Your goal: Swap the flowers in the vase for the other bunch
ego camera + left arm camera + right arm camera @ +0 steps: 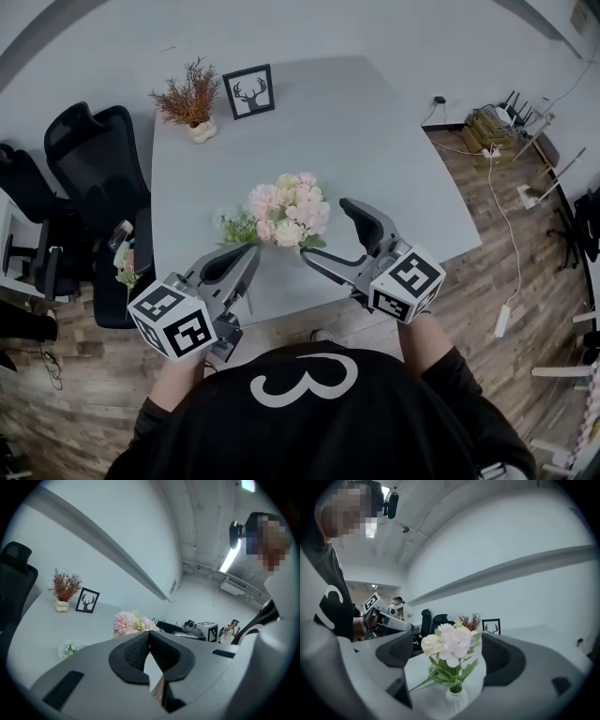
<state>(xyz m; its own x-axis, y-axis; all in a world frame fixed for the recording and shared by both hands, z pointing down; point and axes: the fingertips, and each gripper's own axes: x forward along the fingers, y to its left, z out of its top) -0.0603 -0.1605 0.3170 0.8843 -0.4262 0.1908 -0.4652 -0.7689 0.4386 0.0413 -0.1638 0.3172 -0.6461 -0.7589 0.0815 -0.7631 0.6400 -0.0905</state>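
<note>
Head view: pink flowers (289,211) stand near the worktop (375,131) front edge; the spare bunch (234,227) lies just left of them.
Left gripper view: left tongs (150,639) together, empty.
Right gripper view: right tongs (452,660) apart, either side of the pink flowers, touching nothing; vase (455,699) below.
Risk: closing this high could crush the flowers; a slanted pull could tip the vase, since nothing steadies it.

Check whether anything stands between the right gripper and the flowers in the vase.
Nothing visible does. The right gripper has its jaws apart, and its view shows the pink flowers in the white vase straight ahead across the table. The other bunch lies beyond the vase, out of the path.
</note>
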